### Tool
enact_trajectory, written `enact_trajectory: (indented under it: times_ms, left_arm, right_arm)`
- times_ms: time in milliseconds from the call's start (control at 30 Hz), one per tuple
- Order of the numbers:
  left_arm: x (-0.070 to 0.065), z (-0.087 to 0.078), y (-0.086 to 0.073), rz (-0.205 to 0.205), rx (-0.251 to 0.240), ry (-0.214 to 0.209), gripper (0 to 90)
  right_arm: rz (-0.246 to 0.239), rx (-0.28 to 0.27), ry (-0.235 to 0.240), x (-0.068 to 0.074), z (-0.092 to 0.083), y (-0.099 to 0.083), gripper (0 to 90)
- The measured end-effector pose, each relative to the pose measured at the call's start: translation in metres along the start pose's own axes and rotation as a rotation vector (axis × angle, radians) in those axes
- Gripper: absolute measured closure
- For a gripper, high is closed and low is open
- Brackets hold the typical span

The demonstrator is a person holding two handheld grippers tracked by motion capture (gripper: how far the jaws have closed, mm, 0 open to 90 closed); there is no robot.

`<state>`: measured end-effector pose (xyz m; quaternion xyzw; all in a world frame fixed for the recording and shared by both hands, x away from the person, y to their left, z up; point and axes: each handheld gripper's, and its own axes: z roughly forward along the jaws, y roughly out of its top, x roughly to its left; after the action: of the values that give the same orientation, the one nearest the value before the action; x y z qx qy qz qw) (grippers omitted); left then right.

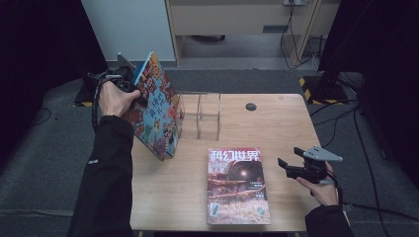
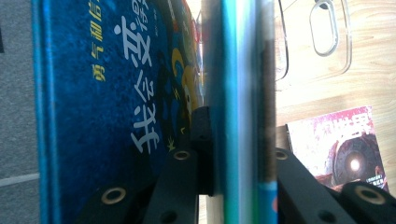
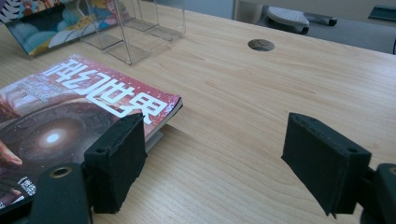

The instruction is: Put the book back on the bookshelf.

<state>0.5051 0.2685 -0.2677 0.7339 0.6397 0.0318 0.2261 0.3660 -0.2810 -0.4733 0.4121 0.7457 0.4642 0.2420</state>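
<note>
Your left gripper (image 1: 129, 81) sits behind the picture book (image 1: 155, 106) in the high view, so its jaws are hidden there. In the left gripper view the book's edge (image 2: 238, 93) is blurred & cut off top and bottom; cover text is only partly readable. The clear plastic stand (image 1: 200, 116) is hard to make out, w/ its left part behind the book. The magazine (image 3: 70, 126) runs off the left edge of the right gripper view, and one jaw covers its corner. Small print on its cover is too small to read.
</note>
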Motion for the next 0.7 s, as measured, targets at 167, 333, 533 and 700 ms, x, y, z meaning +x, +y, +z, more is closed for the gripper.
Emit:
enact_trajectory:
  times_ms: [167,333,533,700]
  left_arm:
    - [0.002,0.014,0.002,-0.012,0.006,-0.001,80.6]
    - [0.002,0.027,0.004,-0.007,0.019,0.005,80.6]
    - [0.007,0.044,0.005,-0.004,0.034,0.0,80.5]
    - [0.01,0.046,0.005,0.01,0.032,-0.007,80.4]
  right_arm:
    - [-0.001,0.003,-0.001,0.0,0.0,0.0,21.1]
    - [0.002,0.007,-0.001,0.0,0.001,0.0,21.1]
    - [0.001,0.007,0.0,0.0,0.001,-0.001,21.2]
    - [-0.006,0.012,-0.001,0.0,0.002,-0.001,21.2]
